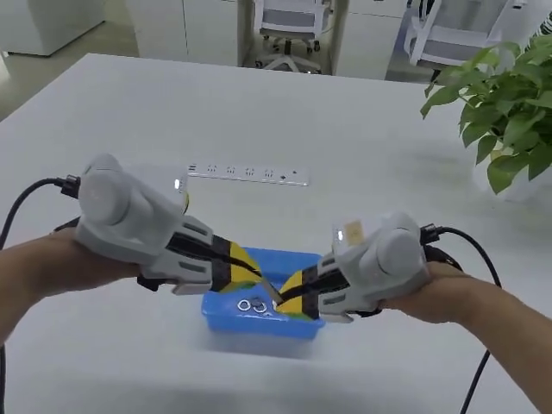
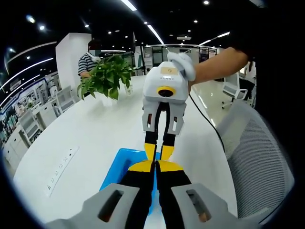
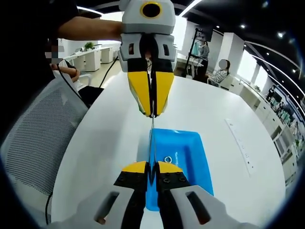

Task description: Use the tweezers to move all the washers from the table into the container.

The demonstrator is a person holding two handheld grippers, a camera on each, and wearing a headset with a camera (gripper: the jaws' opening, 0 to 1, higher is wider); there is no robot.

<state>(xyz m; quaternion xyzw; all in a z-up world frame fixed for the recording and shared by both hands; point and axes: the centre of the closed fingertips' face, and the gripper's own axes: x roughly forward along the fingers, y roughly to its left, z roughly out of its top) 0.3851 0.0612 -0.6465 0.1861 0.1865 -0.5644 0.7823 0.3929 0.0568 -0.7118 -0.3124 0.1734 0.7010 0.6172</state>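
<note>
A blue container [image 1: 259, 326] sits on the white table below both grippers, with a few metal washers [image 1: 252, 305] inside. My left gripper [image 1: 257, 269] comes in from the left and my right gripper [image 1: 283, 293] from the right, tips almost meeting over the container. In the right gripper view, thin tweezers [image 3: 152, 140] run straight from my right gripper [image 3: 152, 167] to the left gripper [image 3: 152, 113], both shut on them, above the container [image 3: 190, 143] and a washer [image 3: 167, 159]. In the left gripper view, my left gripper [image 2: 155, 163] faces the right gripper [image 2: 159, 151] over the container [image 2: 116, 167].
A white power strip [image 1: 246, 172] lies on the table beyond the container. A potted green plant [image 1: 504, 103] stands at the far right. Office chairs [image 1: 289, 26] stand past the table's far edge. A mesh chair [image 3: 33, 143] is beside the table.
</note>
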